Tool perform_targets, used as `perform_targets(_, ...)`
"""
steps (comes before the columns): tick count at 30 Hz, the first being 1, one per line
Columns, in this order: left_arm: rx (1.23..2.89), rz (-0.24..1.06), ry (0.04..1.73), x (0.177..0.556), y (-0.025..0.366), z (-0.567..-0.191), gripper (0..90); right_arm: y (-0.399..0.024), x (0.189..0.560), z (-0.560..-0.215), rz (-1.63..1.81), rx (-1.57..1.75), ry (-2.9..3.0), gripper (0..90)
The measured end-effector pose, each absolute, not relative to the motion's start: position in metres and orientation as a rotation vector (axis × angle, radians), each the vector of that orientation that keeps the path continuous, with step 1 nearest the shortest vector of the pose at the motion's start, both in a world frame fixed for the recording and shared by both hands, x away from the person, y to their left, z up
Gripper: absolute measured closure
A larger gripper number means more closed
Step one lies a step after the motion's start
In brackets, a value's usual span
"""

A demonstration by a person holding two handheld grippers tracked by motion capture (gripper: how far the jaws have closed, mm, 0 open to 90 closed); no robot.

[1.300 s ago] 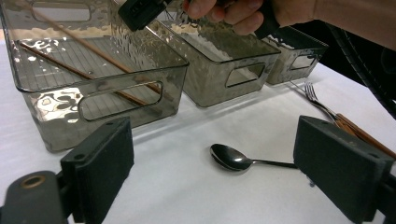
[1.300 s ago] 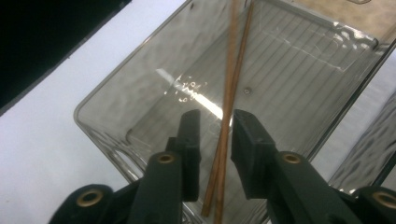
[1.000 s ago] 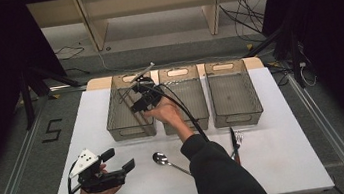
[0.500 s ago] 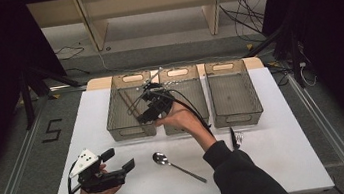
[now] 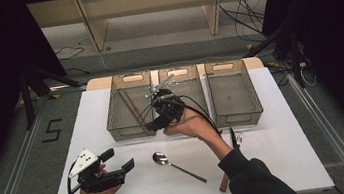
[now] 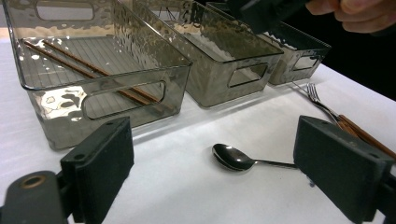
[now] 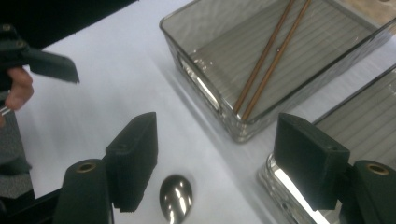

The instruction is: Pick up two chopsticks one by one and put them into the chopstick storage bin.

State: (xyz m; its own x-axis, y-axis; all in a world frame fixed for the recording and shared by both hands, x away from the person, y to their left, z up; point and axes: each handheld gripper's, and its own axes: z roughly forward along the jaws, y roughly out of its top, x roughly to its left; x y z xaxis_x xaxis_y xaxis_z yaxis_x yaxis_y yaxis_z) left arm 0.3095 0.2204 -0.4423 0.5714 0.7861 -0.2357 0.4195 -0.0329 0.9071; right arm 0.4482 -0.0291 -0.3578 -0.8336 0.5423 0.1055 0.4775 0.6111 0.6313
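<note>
Right gripper [image 5: 156, 124] has pulled back from over the left bin [image 5: 129, 104] toward the table's near side, jaws just opening, now wide apart with nothing between them. Chopsticks [image 7: 269, 58] lie inside that bin. Spoon [image 5: 174, 163] lies on the white table [image 5: 289, 157] just below. Left gripper [image 5: 118, 165] rests near the front-left edge, jaws apart, empty.

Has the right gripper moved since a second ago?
Yes. The right gripper has drawn back from over the left bin, where the chopsticks lie, toward the table's near side; its empty jaws have just been opening.
</note>
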Motion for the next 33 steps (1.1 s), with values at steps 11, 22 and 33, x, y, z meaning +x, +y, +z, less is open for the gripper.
perform_targets(11, 1.661, 0.399, 1.023, 0.310, 0.221, -0.442, 11.6, -0.048, 0.429, -0.371, 0.945, 0.861, 2.749, 29.5)
perform_targets(22, 1.664, 0.400, 1.024, 0.310, 0.221, -0.442, 11.6, -0.056, 0.411, -0.389, 0.847, 0.870, 2.780, 29.6)
perform_targets(33, 1.661, 0.397, 1.031, 0.311, 0.221, -0.443, 11.6, -0.060, 0.400, -0.400, 0.839, 0.863, 2.806, 28.7)
